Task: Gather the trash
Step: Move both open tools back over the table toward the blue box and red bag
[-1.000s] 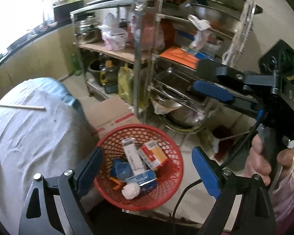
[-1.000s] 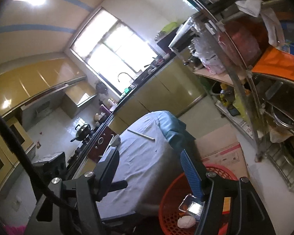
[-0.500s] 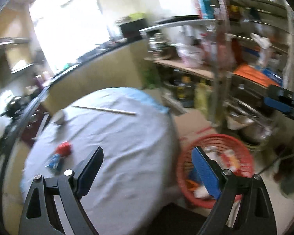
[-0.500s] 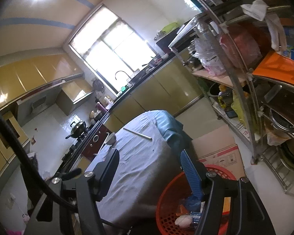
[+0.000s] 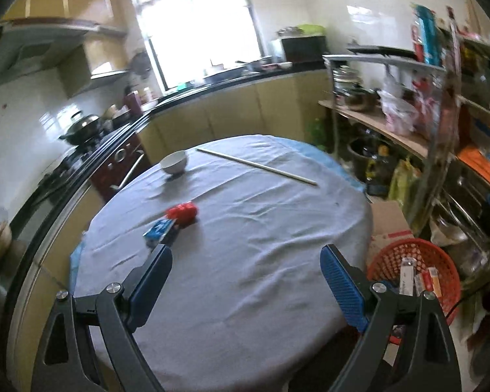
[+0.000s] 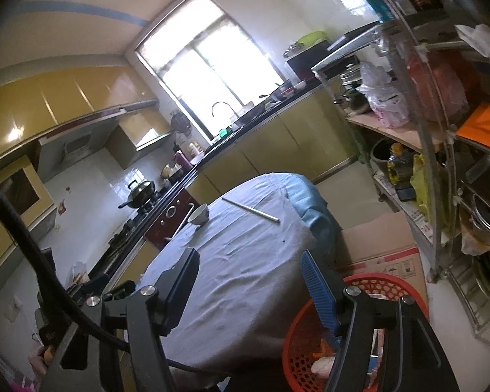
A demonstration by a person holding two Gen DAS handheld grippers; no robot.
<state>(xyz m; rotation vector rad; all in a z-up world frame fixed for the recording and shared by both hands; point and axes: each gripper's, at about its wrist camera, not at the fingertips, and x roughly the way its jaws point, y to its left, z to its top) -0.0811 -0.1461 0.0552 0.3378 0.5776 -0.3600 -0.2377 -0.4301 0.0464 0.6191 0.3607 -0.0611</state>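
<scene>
Round table (image 5: pixel 277 261) draped in a wrinkled pale grey cloth, a blue layer showing at its far right edge.

On the cloth, left of centre: a crumpled red wrapper (image 5: pixel 182 211), glossy and lumpy, and touching its near-left side a flat blue-and-white packet (image 5: pixel 158 228). The packet's long axis runs from near-left to far-right, its far end toward the red wrapper.

Farther back: a small white ceramic bowl (image 5: pixel 174 162), upright, and a long thin pale stick (image 5: pixel 256 166) lying flat, slanting from far-left to near-right.

Left gripper (image 5: pixel 245 281): blue ribbed pads spread wide, nothing between them. The blue packet lies just beyond the tip of the left finger (image 5: pixel 150 281), not touching as far as I can tell; the red wrapper is a little farther out, left of the gap's centre line.

Right gripper (image 6: pixel 250 289): fingers partly spread, one black-backed, one with a blue ribbed pad, gripping nothing, over the near edge of the table.

Red plastic mesh basket (image 5: pixel 441 254), round, on the floor at the table's right, beside a cardboard box (image 6: pixel 385 245). It holds small cartons and wrappers; contents partly hidden by gripper frames in both views.

Metal shelf rack (image 5: pixel 441 130) stands at far right, crowded with pots and bags.
</scene>
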